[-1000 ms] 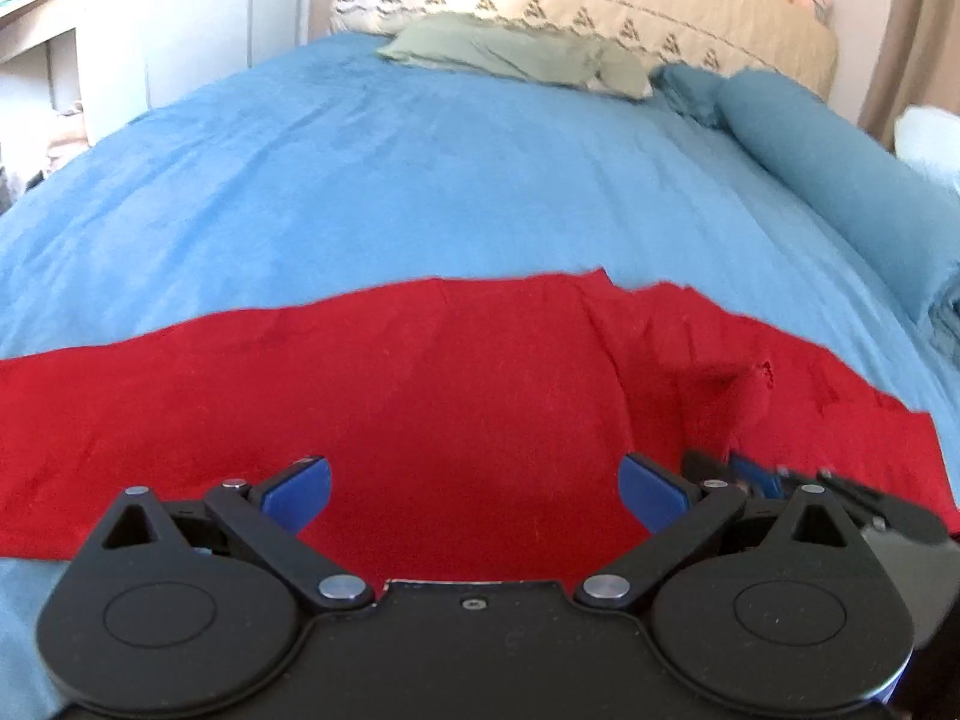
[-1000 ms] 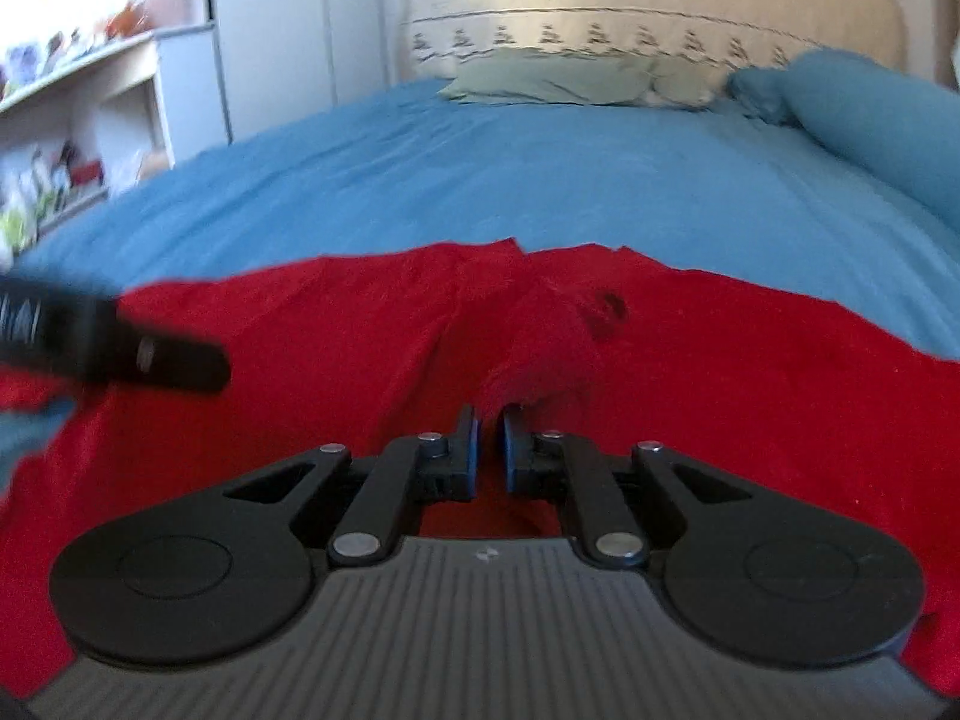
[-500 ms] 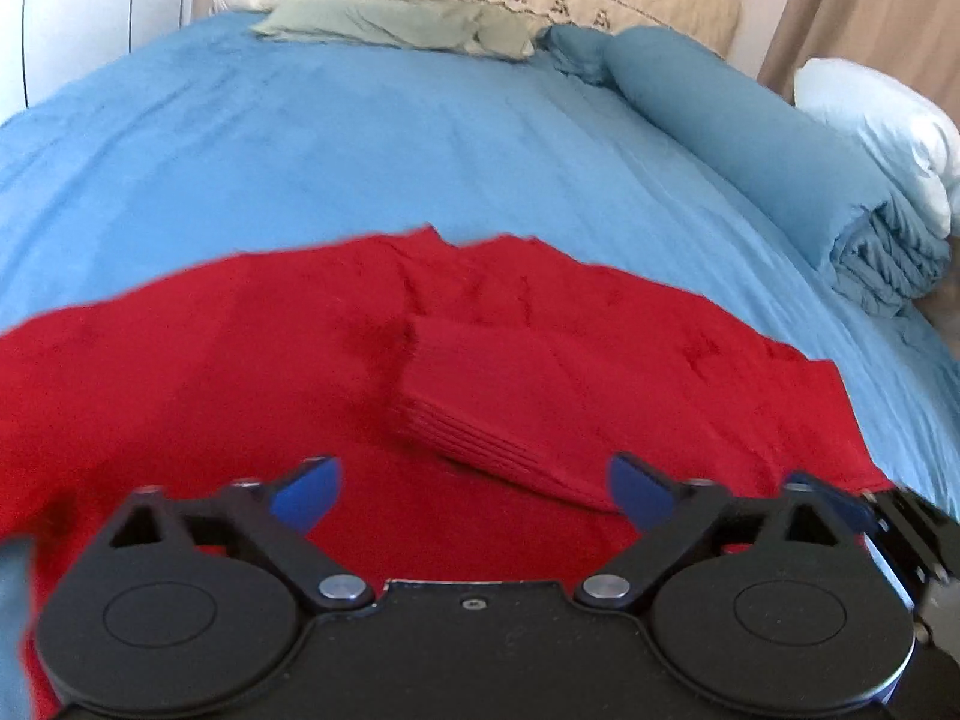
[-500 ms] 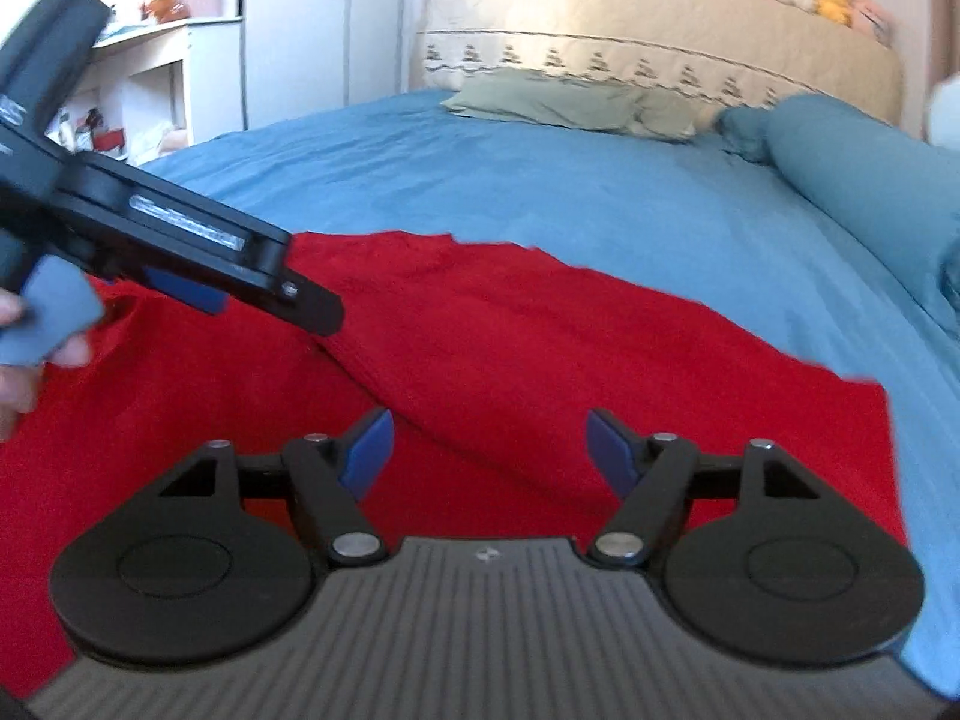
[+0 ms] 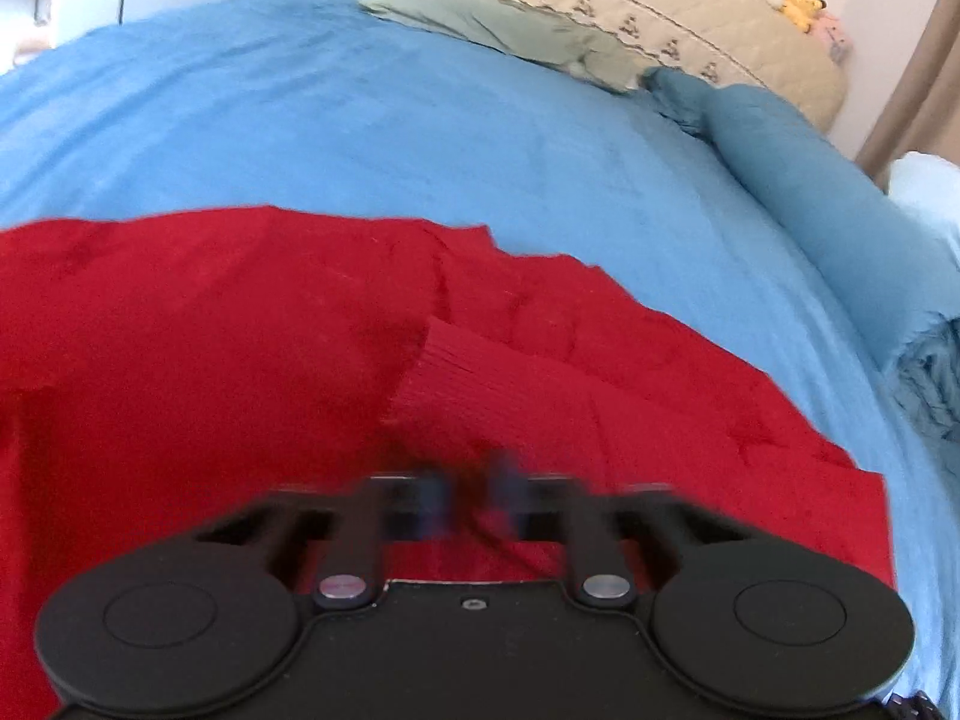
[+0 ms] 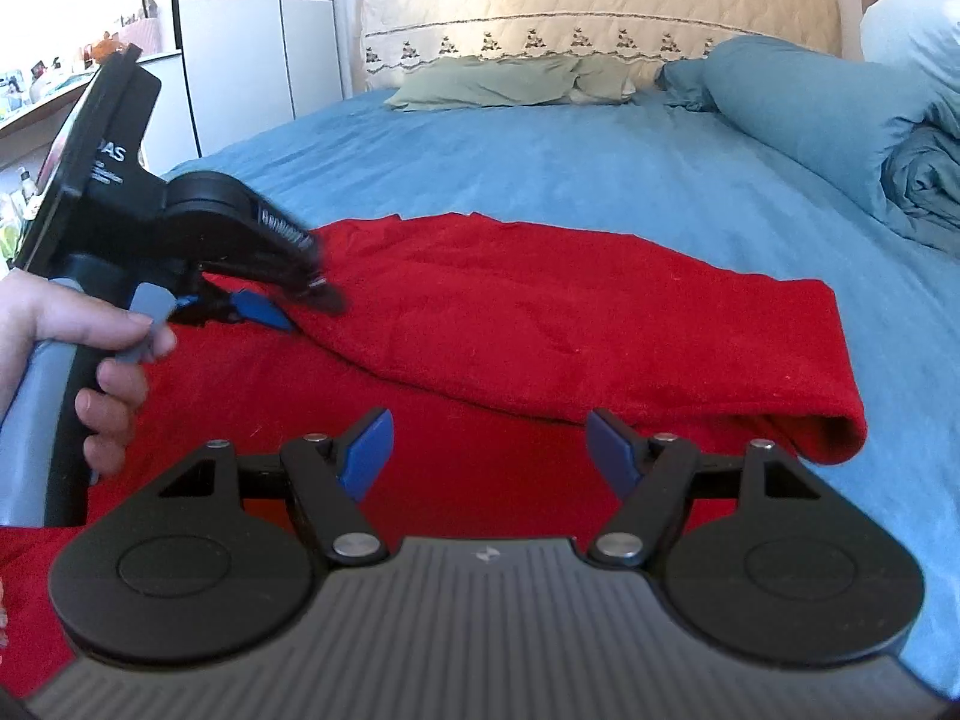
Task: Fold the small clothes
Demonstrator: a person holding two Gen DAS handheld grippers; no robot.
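A red sweater point(image 5: 210, 348) lies spread on the blue bed; its right sleeve is folded inward, with the ribbed cuff point(image 5: 462, 378) lying on the body. In the right wrist view the red sweater point(image 6: 540, 312) shows a folded sleeve layer. My left gripper point(image 5: 465, 504) is blurred, its jaws nearly together on red cloth near the cuff. It also shows in the right wrist view point(image 6: 282, 312) at the left, pinching the fold's edge. My right gripper point(image 6: 489, 450) is open and empty just above the sweater.
The blue bedspread point(image 6: 600, 168) stretches ahead. A rolled blue duvet point(image 6: 840, 120) lies along the right side. Green pillows point(image 6: 510, 81) and a cream headboard point(image 6: 600, 6) are at the far end. A white cabinet point(image 6: 252, 48) stands at the left.
My right gripper opened, let go of the sleeve and pulled back. My left gripper moved onto the folded sleeve and closed its jaws from wide open.
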